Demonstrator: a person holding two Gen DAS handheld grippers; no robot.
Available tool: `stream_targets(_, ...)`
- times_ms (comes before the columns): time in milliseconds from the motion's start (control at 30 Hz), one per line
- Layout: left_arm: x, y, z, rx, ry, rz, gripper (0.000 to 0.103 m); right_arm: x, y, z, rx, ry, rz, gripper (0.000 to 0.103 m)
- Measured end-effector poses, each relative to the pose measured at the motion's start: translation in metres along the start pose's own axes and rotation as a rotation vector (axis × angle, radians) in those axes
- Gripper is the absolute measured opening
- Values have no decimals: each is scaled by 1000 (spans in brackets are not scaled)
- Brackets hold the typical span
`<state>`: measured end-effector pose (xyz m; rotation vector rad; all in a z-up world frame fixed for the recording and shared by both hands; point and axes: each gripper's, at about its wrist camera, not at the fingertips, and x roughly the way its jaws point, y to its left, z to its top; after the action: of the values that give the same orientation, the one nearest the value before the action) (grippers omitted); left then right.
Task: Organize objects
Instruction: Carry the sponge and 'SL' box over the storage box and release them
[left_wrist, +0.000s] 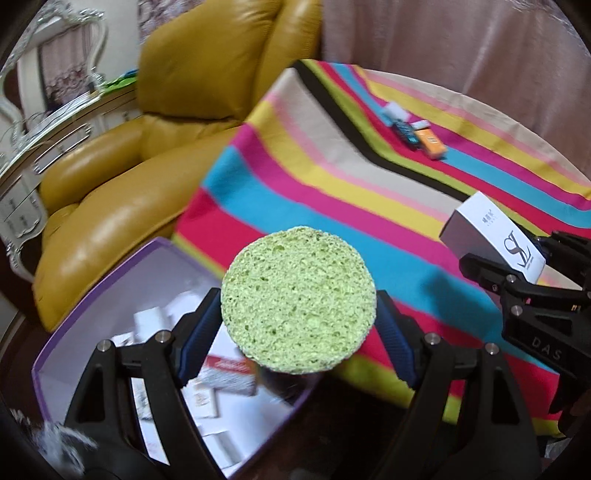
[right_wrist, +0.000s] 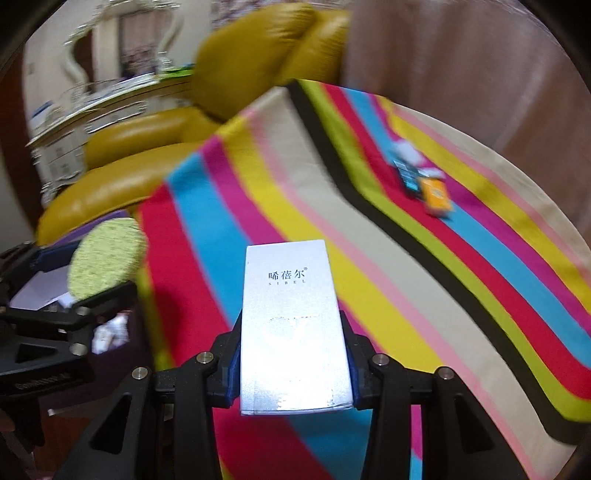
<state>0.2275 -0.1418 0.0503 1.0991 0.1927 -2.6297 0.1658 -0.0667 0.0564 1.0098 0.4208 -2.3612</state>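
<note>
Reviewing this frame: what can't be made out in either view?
- Contents of the purple box, left wrist view: motion-blurred, partly hidden by the green sponge in the left gripper.
- Print on the small packets on the striped cloth: too small, blurred in both views.
- Lower print on the white box in the right gripper, right wrist view: washed out by glare.

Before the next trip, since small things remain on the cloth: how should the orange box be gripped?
Grip the orange box across its narrow width, jaws on the two long sides, coming from above. It lies flat, and the dark box sits close along one side, so that side leaves little room.
</note>
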Motion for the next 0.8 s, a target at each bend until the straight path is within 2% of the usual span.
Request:
stream_targets(267, -8, 63, -27, -112, 50, 72, 83, 9, 84, 14, -160, 3, 123, 43)
stream_targets(367, -12, 85, -38, -142, 65, 102, 83, 13, 104, 17, -190, 13, 171, 43)
stream_targets(467, -17, 105, -51, -184, 83, 136, 83, 15, 123, 20, -202, 14, 263, 43)
stream_targets(700, -34, 154, -86, -291, 123, 228, 83, 18, 175, 19, -313, 15, 365, 44)
stream_targets(733, -37, 159, -90, -304, 119, 243, 83, 18, 180, 18, -322, 12, 377, 45)
stream_targets(800, -42, 165, -93, -313, 105, 267, 87, 19, 185, 16, -334, 16, 399, 55)
